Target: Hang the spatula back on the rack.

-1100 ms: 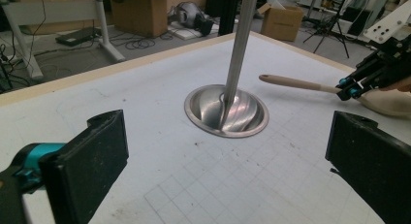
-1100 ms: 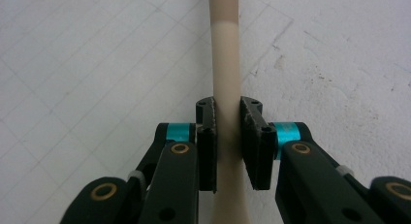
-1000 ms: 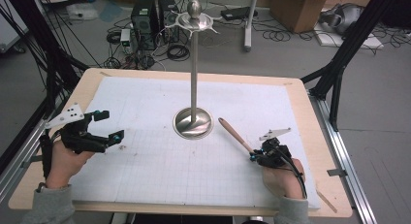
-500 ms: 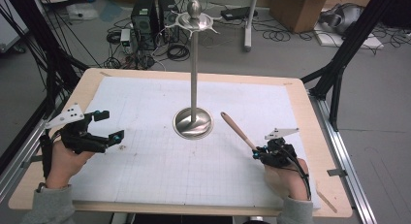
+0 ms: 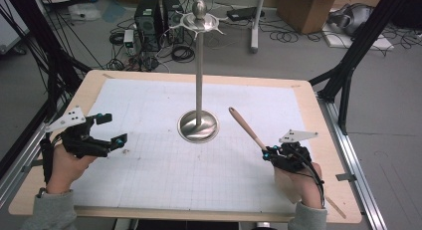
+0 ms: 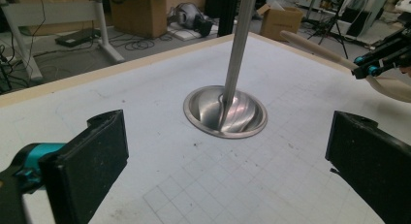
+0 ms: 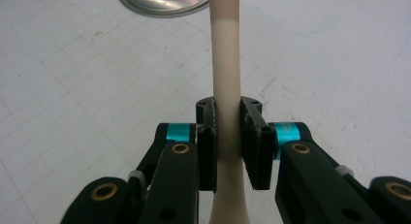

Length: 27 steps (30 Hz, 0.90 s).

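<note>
Right of the stand [image 5: 199, 90], high view: right gripper [image 5: 271, 153] clamped on a wooden spoon [image 5: 246, 128], handle slanting up and toward the stand's base [image 5: 198, 126], clear of the white mat [image 5: 149, 115]. Left of the stand, well apart: left gripper [image 5: 110, 130] with jaws wide, holding nothing, low over the mat. Hooked top ring [image 5: 199, 22] of the stand bare.

Left gripper view: two black pads [image 6: 89, 161] spread far apart, nothing between them. Beyond them, the stand's dished base [image 6: 225, 112] and pole. Right of the pole, the spoon [image 6: 310, 44] held aloft in the other gripper.

Right gripper view: pads [image 7: 206, 141] pressed on both sides of the spoon's neck [image 7: 227, 88], handle running straight ahead, bowl end flaring out below the jaws. Edge of the base [image 7: 162, 1] at the top, left of the handle.

Progress, as judged: spoon picked up and raised; carrying it up to the stand and, presumably, hanging it on a hook not yet done. Handle end short of the pole, far below the ring.
</note>
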Available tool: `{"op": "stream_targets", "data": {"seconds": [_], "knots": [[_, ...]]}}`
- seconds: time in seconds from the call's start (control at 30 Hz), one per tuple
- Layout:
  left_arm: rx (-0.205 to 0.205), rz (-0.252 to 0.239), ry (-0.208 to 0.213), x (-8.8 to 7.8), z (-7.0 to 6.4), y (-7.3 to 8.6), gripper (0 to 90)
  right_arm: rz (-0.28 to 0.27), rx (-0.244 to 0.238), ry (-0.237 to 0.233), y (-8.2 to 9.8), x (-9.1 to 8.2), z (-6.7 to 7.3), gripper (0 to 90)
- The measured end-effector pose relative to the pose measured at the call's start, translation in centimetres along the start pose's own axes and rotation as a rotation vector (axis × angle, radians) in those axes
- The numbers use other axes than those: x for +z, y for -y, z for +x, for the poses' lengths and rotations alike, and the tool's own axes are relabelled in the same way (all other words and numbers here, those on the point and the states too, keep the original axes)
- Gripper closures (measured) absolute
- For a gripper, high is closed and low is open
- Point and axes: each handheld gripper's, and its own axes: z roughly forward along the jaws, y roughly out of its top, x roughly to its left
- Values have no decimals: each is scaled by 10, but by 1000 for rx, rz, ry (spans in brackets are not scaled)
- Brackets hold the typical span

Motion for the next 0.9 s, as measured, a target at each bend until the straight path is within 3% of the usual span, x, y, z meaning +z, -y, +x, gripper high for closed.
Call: {"op": "stream_targets", "data": {"seconds": [0.33,0.47,0.9], "knots": [[-4,0,-14,-6,1,2,21,-54,-9,-25,-6,-5,0,786],[-2,2,-17,-9,1,3,21,-57,-32,-15,-11,-6,1,786],[-23,-37,-31,-28,3,2,21,-124,-86,-46,-28,-15,6,786]]}}
